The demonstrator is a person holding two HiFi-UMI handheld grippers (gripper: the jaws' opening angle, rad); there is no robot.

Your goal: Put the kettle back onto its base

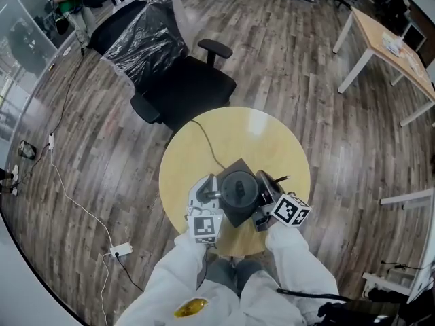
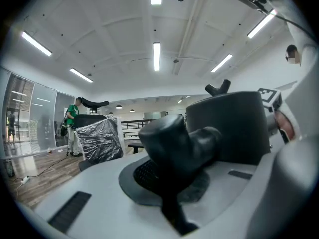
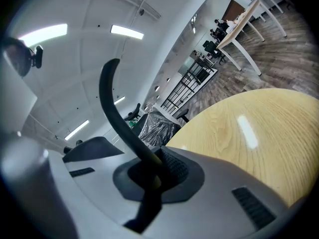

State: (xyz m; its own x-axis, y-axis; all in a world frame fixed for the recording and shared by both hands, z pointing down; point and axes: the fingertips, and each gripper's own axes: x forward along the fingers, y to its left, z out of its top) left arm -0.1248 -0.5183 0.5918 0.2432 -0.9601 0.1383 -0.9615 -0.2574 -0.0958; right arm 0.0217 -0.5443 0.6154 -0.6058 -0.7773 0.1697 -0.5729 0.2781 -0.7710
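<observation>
Left tool (image 2: 174, 176): clamped on a chunky black part of the kettle (image 1: 239, 187)
Right tool (image 3: 147, 176): clamped on thin curved handle (image 3: 112, 108)
Kettle: between both tools, over dark base (image 1: 234, 219)
Tabletop (image 1: 272, 141): round, yellow

Wood-plank floor (image 1: 292, 53) w/ blk office chair (image 1: 190, 87), white-legged desk (image 1: 389, 38) — ceiling strip lights (image 2: 156, 57) on.

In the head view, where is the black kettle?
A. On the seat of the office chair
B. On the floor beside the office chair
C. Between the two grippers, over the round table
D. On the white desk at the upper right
C: the kettle is seen from above between the left gripper and the right gripper, over the round table.
</observation>
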